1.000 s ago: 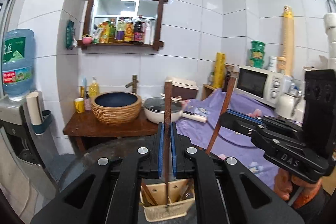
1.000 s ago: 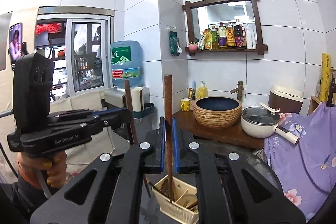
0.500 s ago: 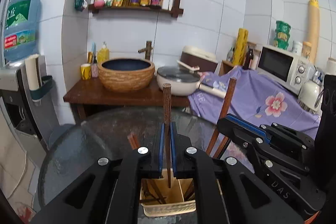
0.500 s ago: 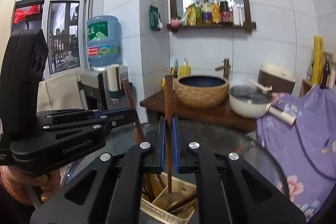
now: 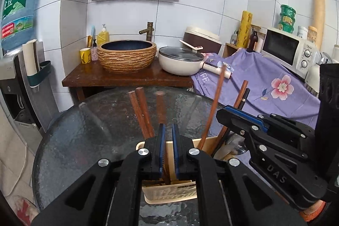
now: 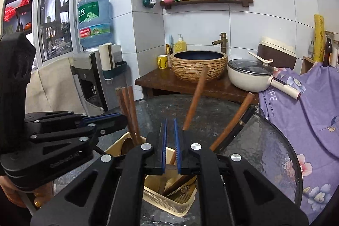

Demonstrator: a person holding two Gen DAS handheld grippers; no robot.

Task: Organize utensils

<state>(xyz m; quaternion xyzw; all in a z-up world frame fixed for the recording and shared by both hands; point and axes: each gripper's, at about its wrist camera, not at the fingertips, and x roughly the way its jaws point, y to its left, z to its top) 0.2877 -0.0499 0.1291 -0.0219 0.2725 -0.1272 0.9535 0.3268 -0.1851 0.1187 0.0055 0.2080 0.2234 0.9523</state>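
The utensil holder (image 5: pixel 169 194) sits directly below and just ahead of both claws, a cream slotted box on the glass table (image 5: pixel 84 141), and every stick in it stands roughly upright with its long axis leaning away from the cameras. In the left wrist view the left claw (image 5: pixel 167 147) hangs right over the holder's near compartment, its blue pads a narrow gap apart; a blurred wooden stick (image 5: pixel 160 107) runs up through that gap, and whether a pad touches it cannot be told, though it looks loose. Two more sticks (image 5: pixel 141 113) lean just to the claw's left. The right claw (image 6: pixel 170 145) is likewise slightly parted and grips nothing; a wooden handle (image 6: pixel 195 99) tilts up just to its right, apart from the pads, with another brown handle (image 6: pixel 233 122) and a black one (image 6: pixel 239 128) leaning farther right. Both claws are equally near the holder, so either one would likely lift straight up to clear the sticks.
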